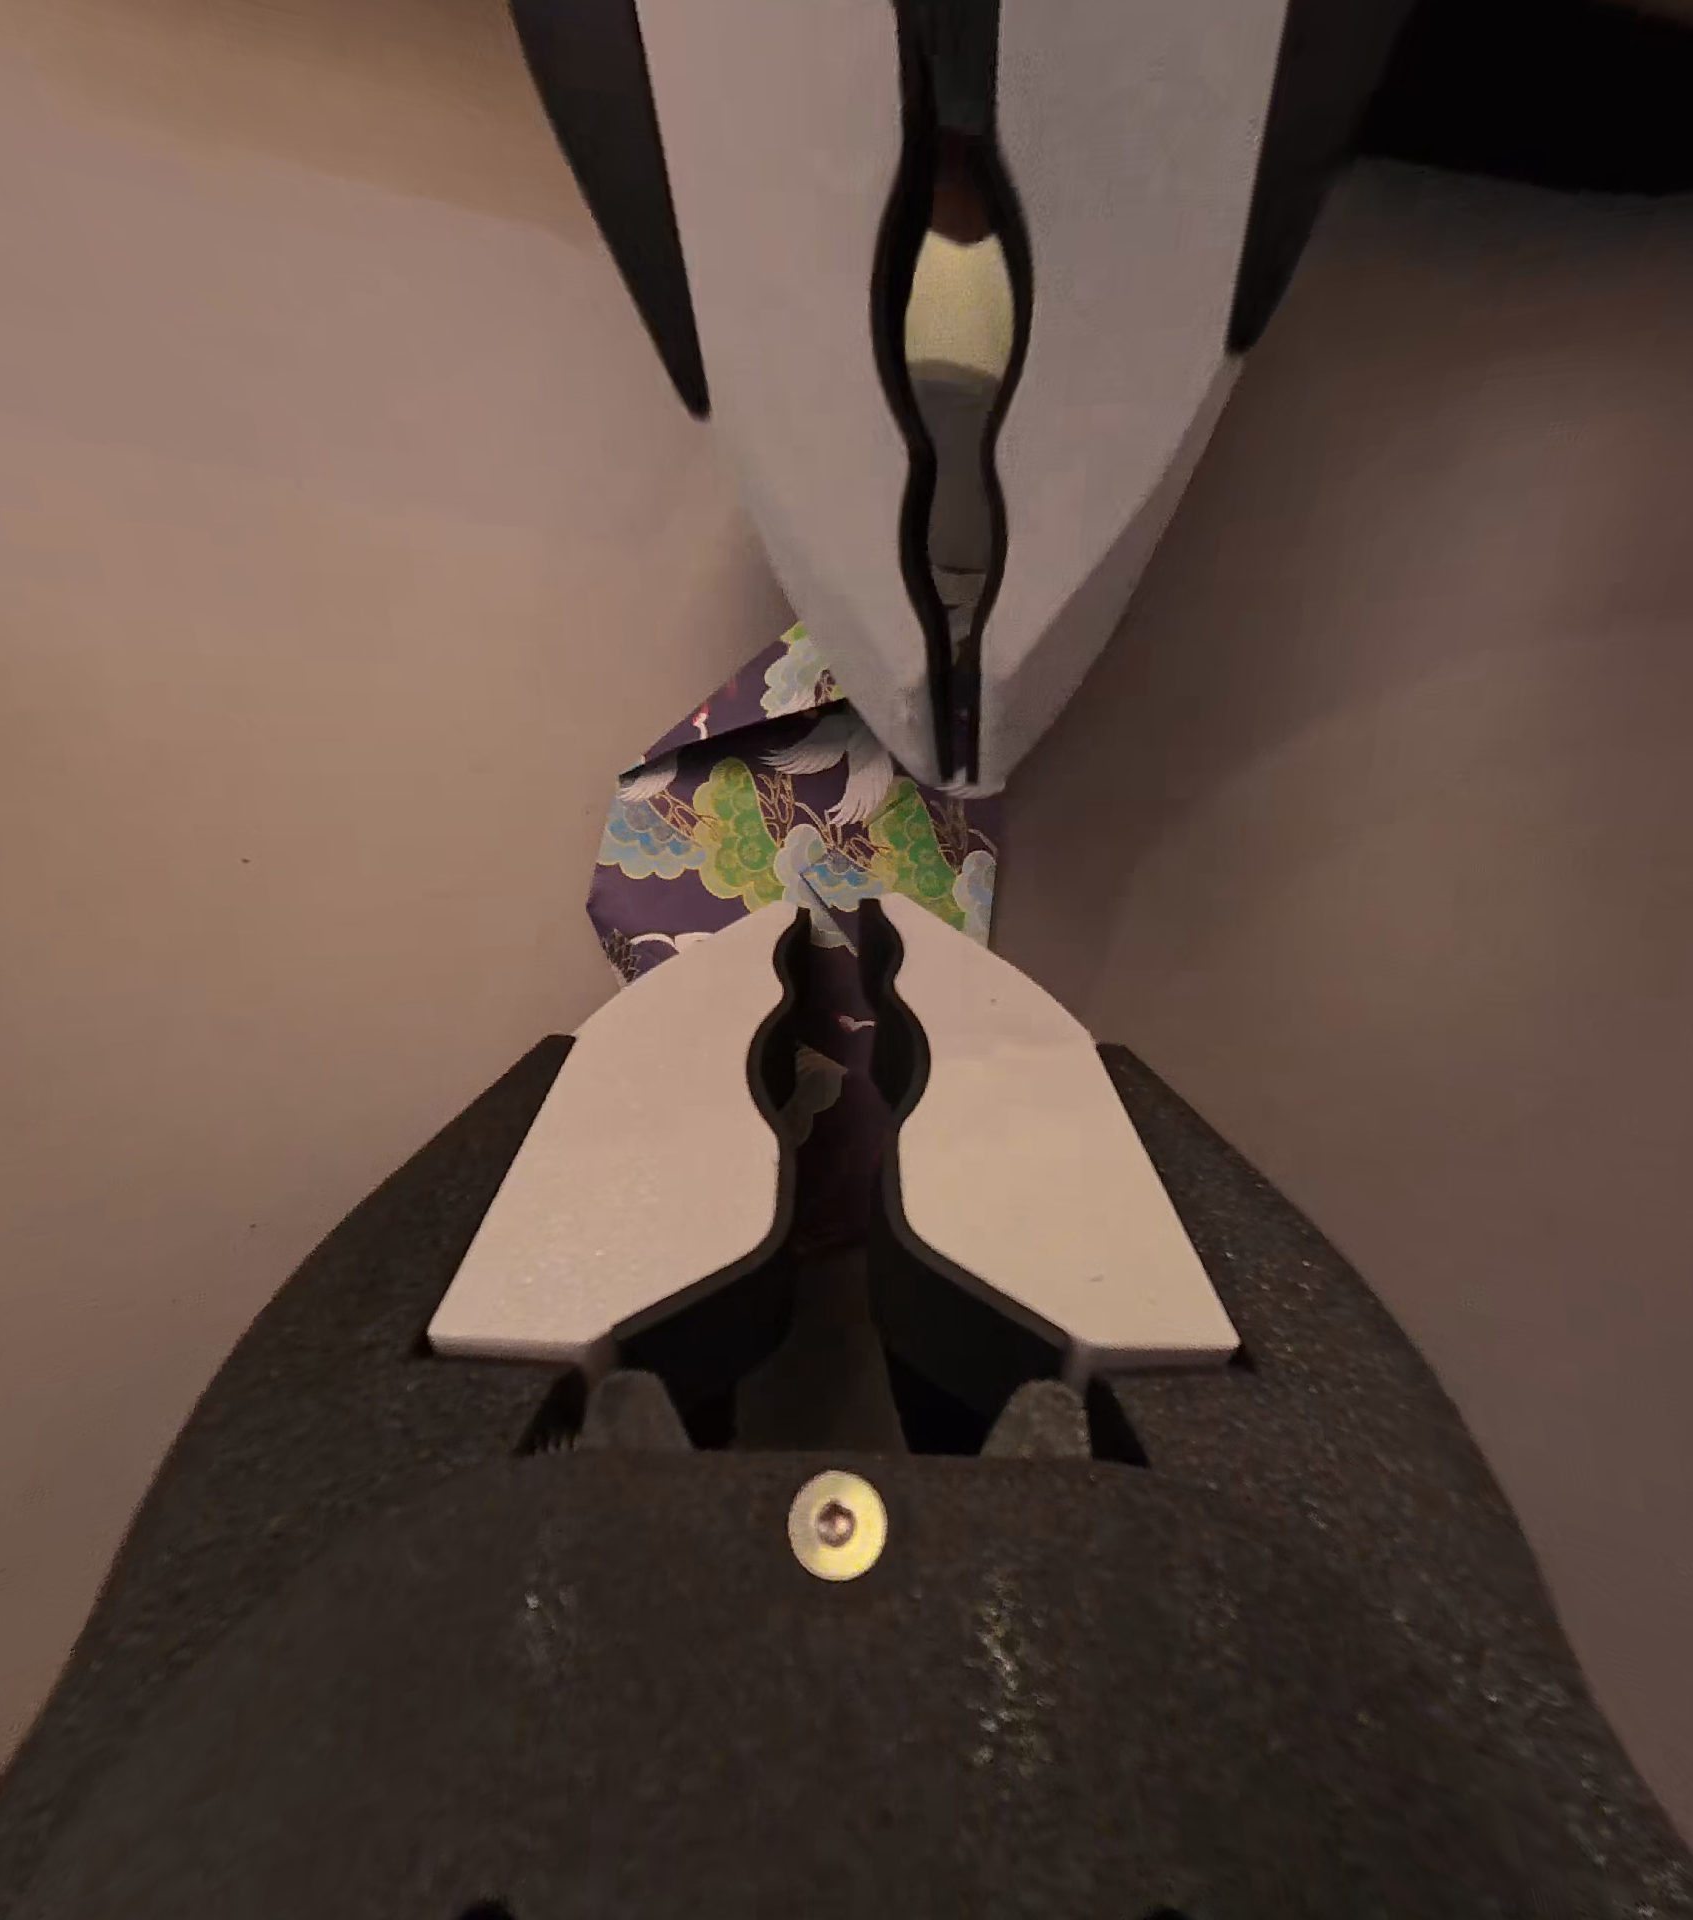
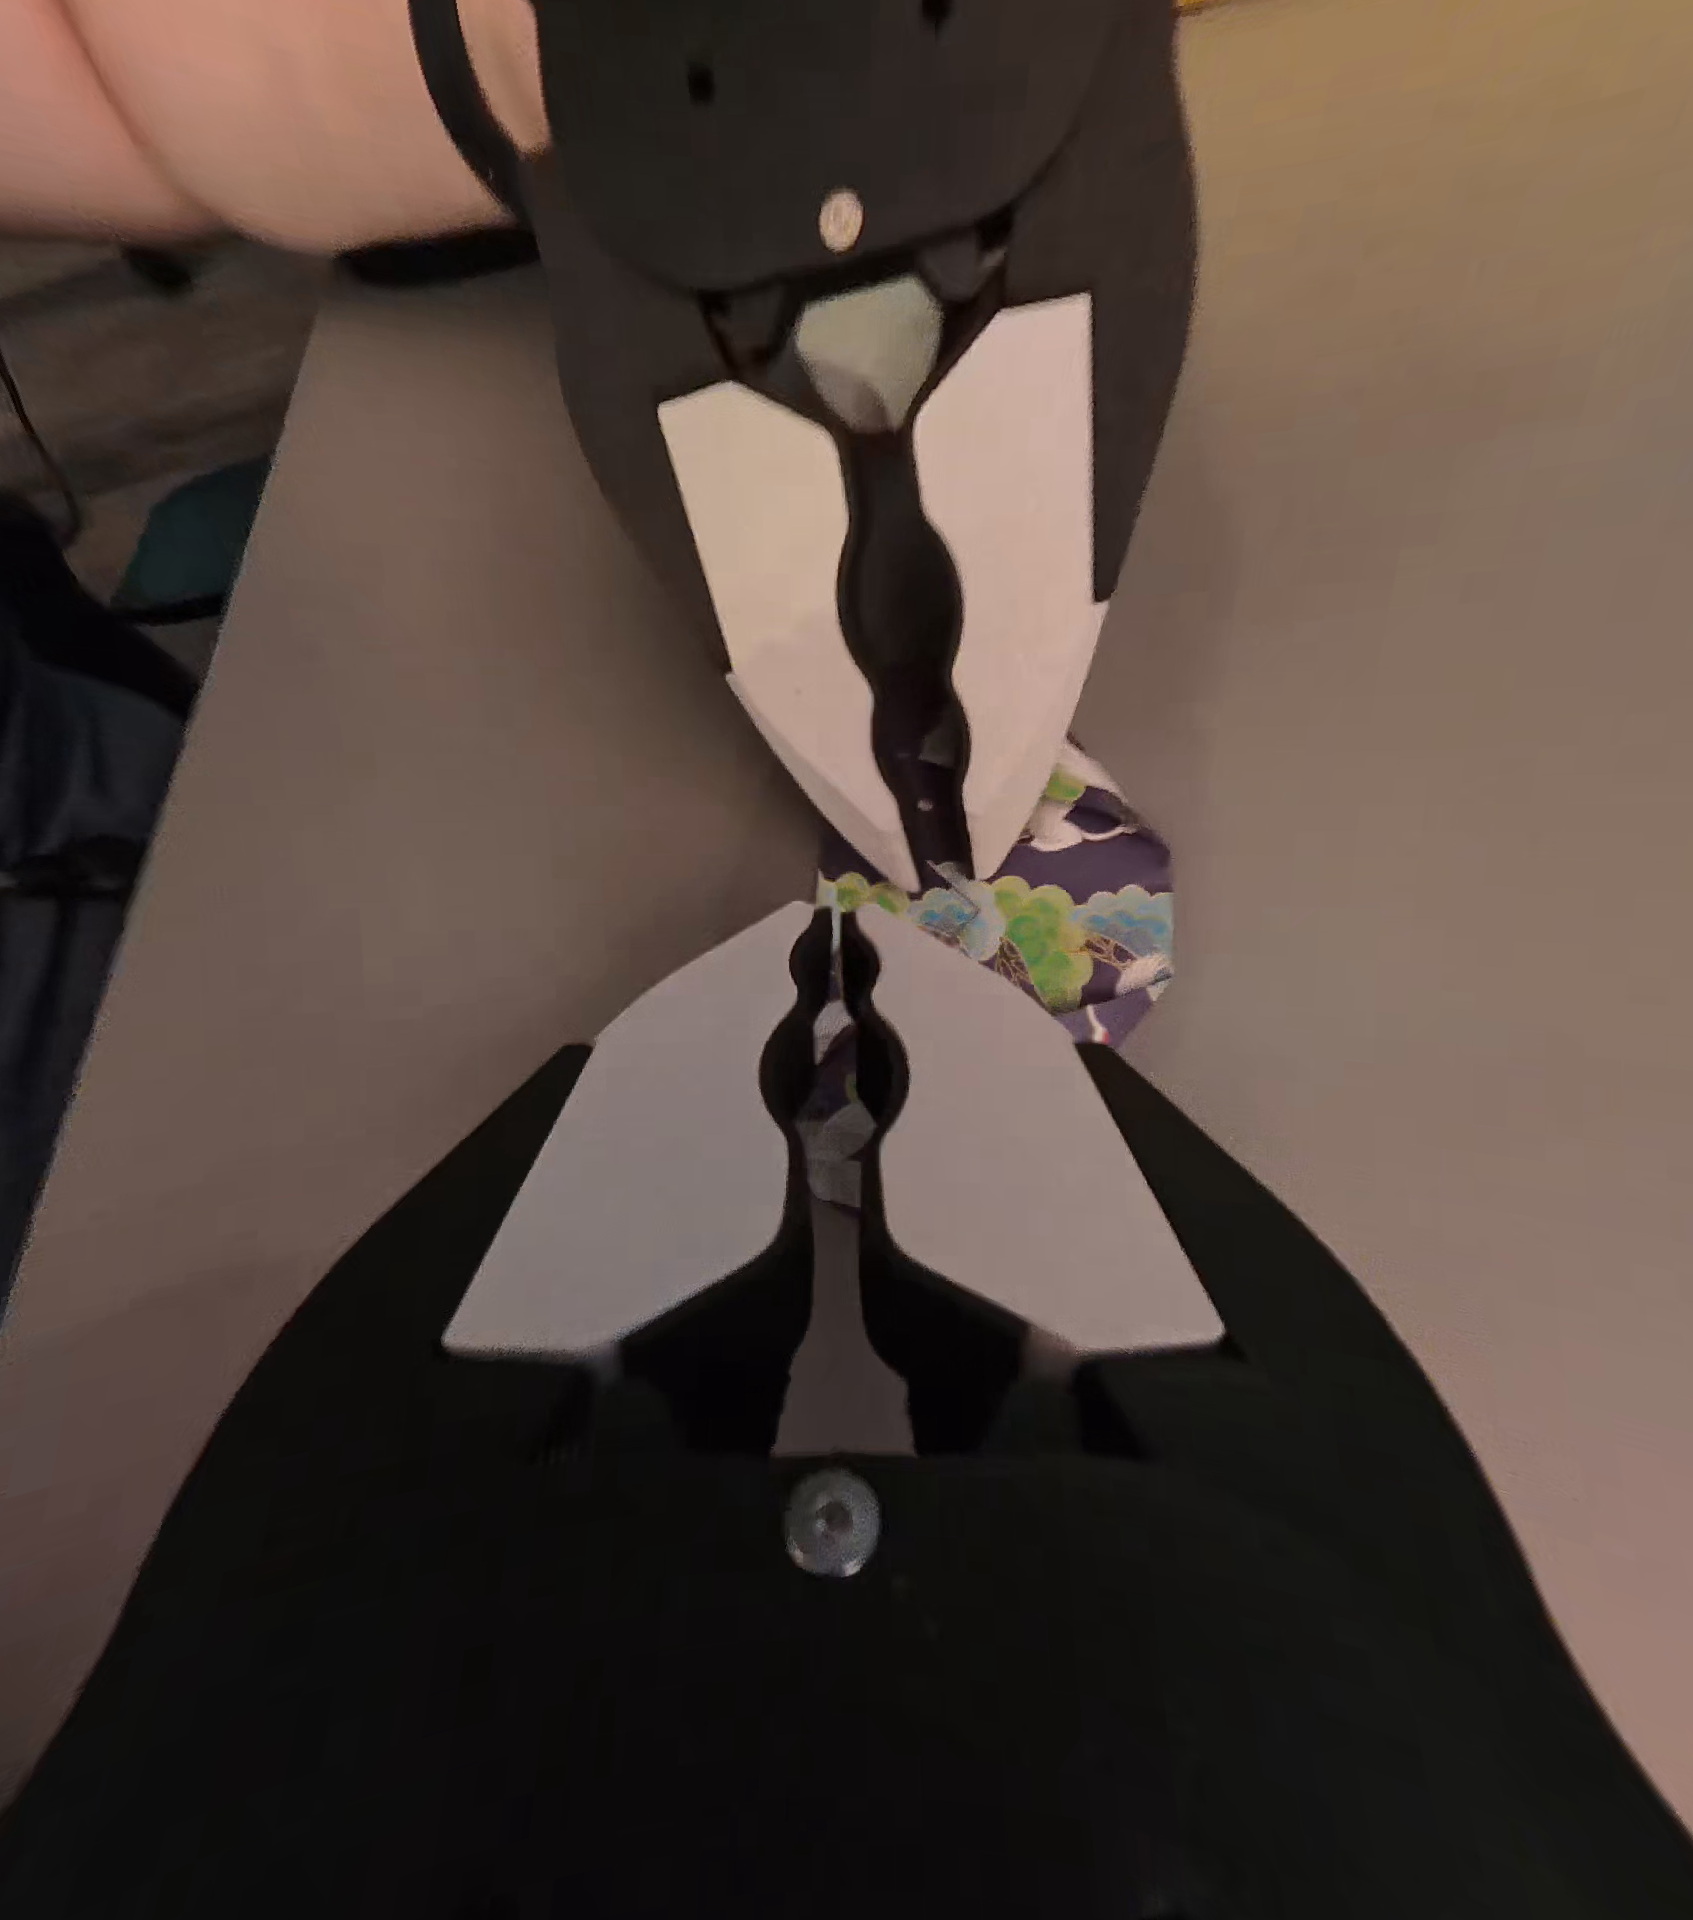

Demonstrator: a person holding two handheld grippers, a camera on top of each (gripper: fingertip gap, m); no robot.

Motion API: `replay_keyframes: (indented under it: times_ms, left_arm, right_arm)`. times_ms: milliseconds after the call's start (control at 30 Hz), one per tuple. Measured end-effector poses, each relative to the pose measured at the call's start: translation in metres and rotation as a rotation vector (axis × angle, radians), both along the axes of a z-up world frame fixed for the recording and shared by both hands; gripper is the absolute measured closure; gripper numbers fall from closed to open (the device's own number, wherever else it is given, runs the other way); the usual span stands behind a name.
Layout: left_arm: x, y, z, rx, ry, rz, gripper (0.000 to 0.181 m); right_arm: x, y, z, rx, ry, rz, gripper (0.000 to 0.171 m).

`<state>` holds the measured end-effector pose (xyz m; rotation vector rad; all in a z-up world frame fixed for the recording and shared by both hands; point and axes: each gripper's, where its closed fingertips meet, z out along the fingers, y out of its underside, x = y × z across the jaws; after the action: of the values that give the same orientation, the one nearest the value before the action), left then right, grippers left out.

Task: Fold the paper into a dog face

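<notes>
The folded paper [image 1: 769, 842] is dark purple with green and blue cloud and crane prints, and it lies on the beige table. My left gripper [image 1: 831, 914] reaches in from the bottom, its jaws closed to a narrow gap on a raised fold of the paper. My right gripper [image 1: 956, 774] comes from the top, tips together on the paper's far edge. In the right wrist view my right gripper [image 2: 837, 916] pinches a thin paper edge. The left gripper [image 2: 944, 875] faces it almost tip to tip, and the paper [image 2: 1081, 925] spreads to the right.
The beige table [image 2: 1444, 727] runs wide on both sides of the paper. Its left edge [image 2: 229, 623] shows in the right wrist view, with dark bags or clothing beyond it. A person's hand [image 2: 198, 114] holds the left gripper at the top left. Left and right tips are no more than a few centimetres apart.
</notes>
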<state>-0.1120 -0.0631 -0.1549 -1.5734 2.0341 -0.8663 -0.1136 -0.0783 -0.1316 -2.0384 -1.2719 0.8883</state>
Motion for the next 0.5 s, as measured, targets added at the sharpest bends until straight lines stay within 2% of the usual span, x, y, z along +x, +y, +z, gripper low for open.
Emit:
replay_keyframes:
  times_ms: [133,233,500]
  left_arm:
    - [0.002,0.001,0.0,0.033,-0.018,0.002,0.176]
    - [0.002,0.0,0.0,0.039,-0.022,-0.003,0.176]
    - [0.0,-0.004,0.0,0.04,-0.04,-0.005,0.171]
  right_arm:
    - [-0.007,0.003,-0.012,0.071,-0.087,0.052,0.17]
    - [-0.005,0.002,-0.025,0.044,-0.152,0.062,0.17]
    - [-0.005,0.003,-0.024,0.047,-0.143,0.035,0.17]
